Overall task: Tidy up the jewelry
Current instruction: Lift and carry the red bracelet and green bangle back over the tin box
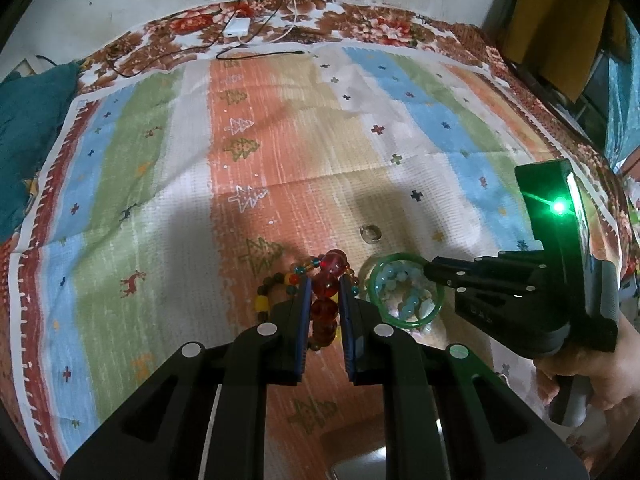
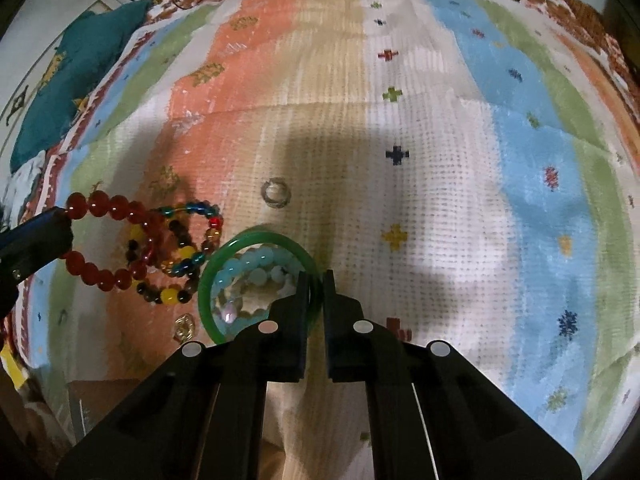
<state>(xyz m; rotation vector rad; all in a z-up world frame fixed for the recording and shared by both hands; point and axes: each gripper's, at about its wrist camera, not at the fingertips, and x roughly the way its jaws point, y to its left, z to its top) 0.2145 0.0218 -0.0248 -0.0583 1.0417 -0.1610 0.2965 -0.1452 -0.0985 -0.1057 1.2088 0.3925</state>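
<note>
A wide striped woven cloth (image 1: pixel 280 152) in orange, tan, white, blue and green, dotted with little trees and crosses, covers the whole surface, and a red floral cloth (image 1: pixel 360 20) shows along its far edge. A dark teal cushion (image 1: pixel 28 128) lies at the left side.

The left gripper (image 1: pixel 325 300), black with blue pads, is pinched on a bracelet of large translucent red beads (image 2: pixel 108 204); the beads sit squeezed between the pads. The right gripper (image 2: pixel 316 280), also black and gripped by a person's hand (image 1: pixel 592 376), is pressed together on the rim of a smooth green bangle (image 2: pixel 224 256), one finger inside the ring and one outside.

All the jewelry lies clustered on the orange and tan stripes. Within the bangle sit a pale aqua bead bracelet (image 2: pixel 248 264) and a clear faceted one (image 2: pixel 240 304). Between bangle and red beads, touching both, lies a tangle of multicoloured small-bead bracelets (image 2: pixel 184 240) in yellow, blue, amber and dark brown. A small silvery ring (image 2: pixel 275 193) rests alone just beyond the bangle, and a little gold-coloured piece (image 2: pixel 185 326) lies beside the bangle's near edge.
</note>
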